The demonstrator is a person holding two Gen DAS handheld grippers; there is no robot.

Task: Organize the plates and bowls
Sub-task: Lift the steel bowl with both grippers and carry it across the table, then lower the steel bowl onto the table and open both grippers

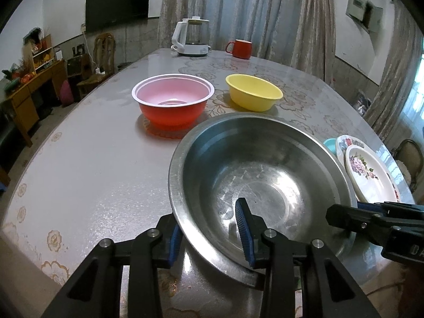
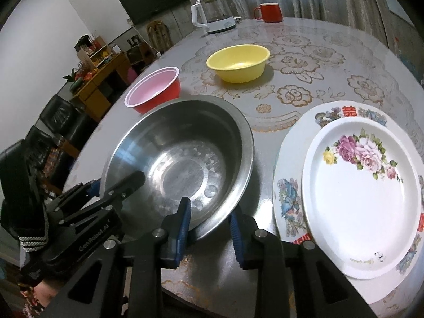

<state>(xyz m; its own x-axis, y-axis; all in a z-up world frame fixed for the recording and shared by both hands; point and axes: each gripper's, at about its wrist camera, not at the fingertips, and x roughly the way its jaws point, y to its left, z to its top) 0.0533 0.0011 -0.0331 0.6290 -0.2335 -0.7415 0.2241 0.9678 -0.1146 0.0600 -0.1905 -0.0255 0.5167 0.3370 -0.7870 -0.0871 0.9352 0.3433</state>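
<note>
A large steel bowl (image 1: 261,169) stands on the near part of the table; it also shows in the right wrist view (image 2: 182,156). My left gripper (image 1: 209,235) is open and straddles the bowl's near-left rim, one finger inside, one outside. My right gripper (image 2: 209,225) is open and straddles the near-right rim the same way. A red bowl (image 1: 172,103) and a yellow bowl (image 1: 253,92) stand farther back. A small floral plate (image 2: 363,193) lies on a larger patterned plate (image 2: 288,193) to the right.
A white kettle (image 1: 192,37) and a red mug (image 1: 239,49) stand at the table's far edge (image 1: 265,58). A teal dish (image 1: 330,144) peeks out behind the plates. Chairs and a wooden desk (image 1: 29,98) stand left of the table.
</note>
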